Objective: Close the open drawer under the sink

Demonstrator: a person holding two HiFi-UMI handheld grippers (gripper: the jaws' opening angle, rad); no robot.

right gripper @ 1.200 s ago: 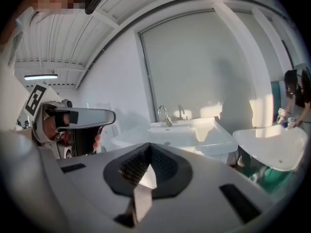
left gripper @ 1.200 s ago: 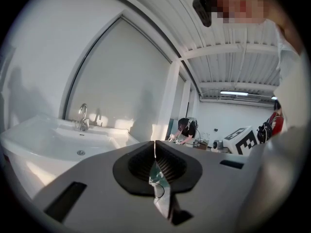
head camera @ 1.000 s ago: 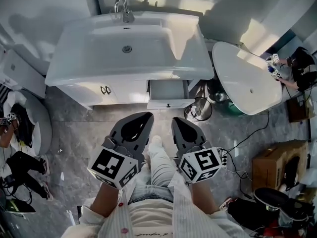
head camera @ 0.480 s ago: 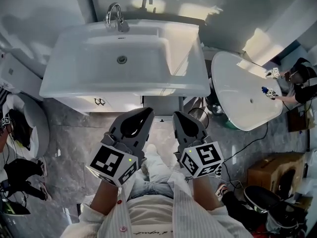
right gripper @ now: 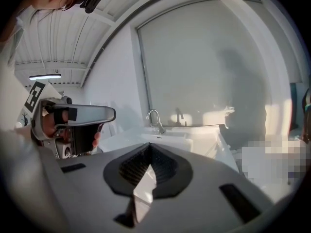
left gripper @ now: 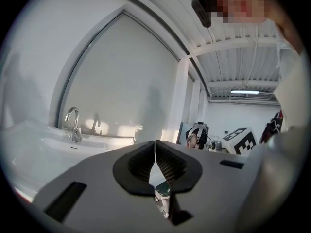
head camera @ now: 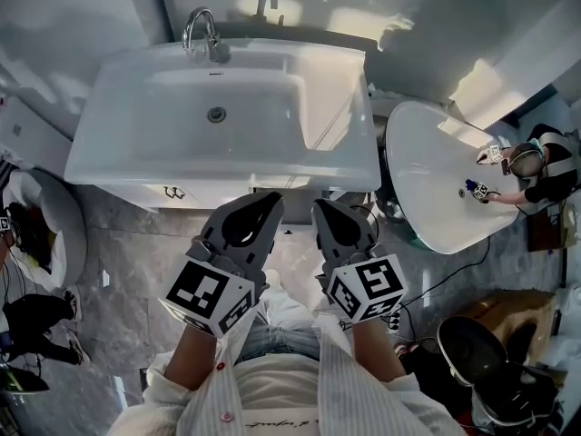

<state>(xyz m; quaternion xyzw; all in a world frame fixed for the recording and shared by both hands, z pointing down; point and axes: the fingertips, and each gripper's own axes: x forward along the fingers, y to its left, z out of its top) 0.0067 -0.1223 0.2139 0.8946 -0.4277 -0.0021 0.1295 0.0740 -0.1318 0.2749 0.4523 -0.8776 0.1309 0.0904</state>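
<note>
In the head view the white sink (head camera: 227,107) with its chrome faucet (head camera: 201,31) fills the top. Below its front edge the white cabinet (head camera: 172,192) shows only as a narrow strip. Of the open drawer (head camera: 292,209) I see just a pale sliver between my two grippers; most of it is hidden under the sink's edge. My left gripper (head camera: 270,203) and right gripper (head camera: 320,211) are held side by side in front of the cabinet, both shut with nothing in them. The left gripper (left gripper: 155,147) and right gripper (right gripper: 149,147) views point up over the basin, jaws meeting at the tips.
A second white oval basin (head camera: 436,180) stands to the right, with a person in a headset (head camera: 536,166) beside it. Cables (head camera: 445,266) lie on the grey tiled floor. A round white fixture (head camera: 65,230) and another person sit at the left edge.
The sink has come nearer and lower in the view. The drawer's grey inside, plain a second ago, is now mostly hidden under the sink's front edge. Both grippers stay shut.
</note>
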